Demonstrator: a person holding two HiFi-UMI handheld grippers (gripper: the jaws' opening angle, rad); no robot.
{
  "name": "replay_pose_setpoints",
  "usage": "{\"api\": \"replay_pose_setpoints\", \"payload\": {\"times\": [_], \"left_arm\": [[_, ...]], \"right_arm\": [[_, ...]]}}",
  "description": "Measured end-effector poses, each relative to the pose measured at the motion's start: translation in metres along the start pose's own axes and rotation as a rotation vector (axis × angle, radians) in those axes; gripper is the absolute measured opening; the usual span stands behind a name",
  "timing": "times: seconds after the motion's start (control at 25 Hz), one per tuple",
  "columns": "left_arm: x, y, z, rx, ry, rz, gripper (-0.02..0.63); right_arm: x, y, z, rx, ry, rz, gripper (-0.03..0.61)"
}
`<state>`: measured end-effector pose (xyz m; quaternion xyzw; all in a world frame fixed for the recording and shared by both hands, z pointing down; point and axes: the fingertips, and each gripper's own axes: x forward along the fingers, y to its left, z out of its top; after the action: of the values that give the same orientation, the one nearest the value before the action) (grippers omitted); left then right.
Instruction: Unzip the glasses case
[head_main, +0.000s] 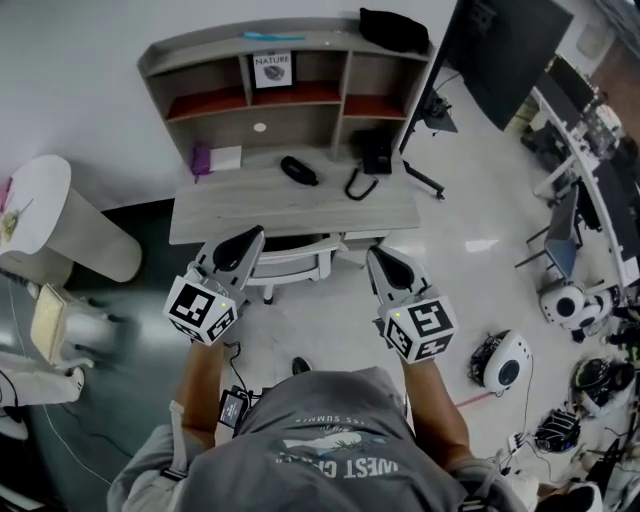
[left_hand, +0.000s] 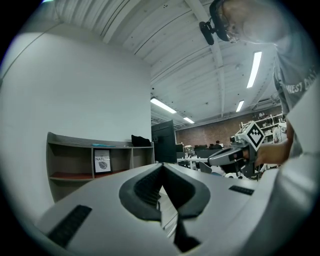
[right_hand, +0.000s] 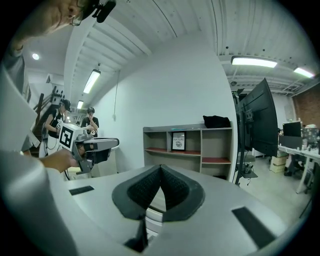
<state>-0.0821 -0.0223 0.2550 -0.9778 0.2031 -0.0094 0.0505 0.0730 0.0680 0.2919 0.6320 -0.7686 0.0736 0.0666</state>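
A: How far was the task at that moment?

B: Not begun, as I judged it. The case (head_main: 299, 170) lay on the counter (head_main: 250, 212), toward the back, just before the shelf (head_main: 161, 56), and nothing touched it. Whether its zip was shut I could not tell, because it was too small in the head view.

A: And the tongs?

B: The left tongs (head_main: 249, 239) and the right tongs (head_main: 379, 254) were both closed, with nothing between the jaws. The person held them short of the front edge of the counter, well apart from the case.

A: So what was left to do?

B: All of it, I think: to reach the case, to steady it with one tongs, to catch the zip pull with the other and draw it round.

A: Was there room for that?

B: Mostly, yes. The counter before the case was bare. A black device (head_main: 376, 156) stood near on its right, and a purple thing (head_main: 201, 160) further on its left. The shelf closed the back, so the way in was from the front. A chair (head_main: 297, 264) was pushed under the front edge, between the two tongs, and a monitor (head_main: 512, 52) on its stand stood just beside the right end of the counter
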Motion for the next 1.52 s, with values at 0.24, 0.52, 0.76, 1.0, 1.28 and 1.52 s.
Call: {"api": "replay_pose_setpoints", "payload": {"times": [0.24,0.52,0.76,1.0,1.28,1.52], "left_arm": [[-0.003,0.03,-0.005,-0.027,-0.015,0.017,-0.002],[-0.003,0.059,-0.018,-0.035,0.004,0.061,-0.002],[0.002,0.085,-0.022,-0.023,0.03,0.12,-0.002],[0.02,0.112,-0.029,-0.023,0.074,0.171,-0.002],[0.049,0.14,-0.048,-0.059,0.111,0.221,-0.002],[0.066,0.161,-0.069,-0.095,0.151,0.266,-0.002]], "right_arm": [[0.031,0.003,0.003,-0.025,0.027,0.005,0.011],[0.069,-0.011,0.005,-0.04,0.032,0.024,0.011],[0.11,-0.025,0.007,-0.044,0.028,0.076,0.011],[0.163,-0.047,0.004,-0.054,0.054,0.132,0.011],[0.225,-0.081,-0.014,-0.086,0.107,0.176,0.012],[0.274,-0.103,-0.036,-0.09,0.161,0.216,0.011]]}}
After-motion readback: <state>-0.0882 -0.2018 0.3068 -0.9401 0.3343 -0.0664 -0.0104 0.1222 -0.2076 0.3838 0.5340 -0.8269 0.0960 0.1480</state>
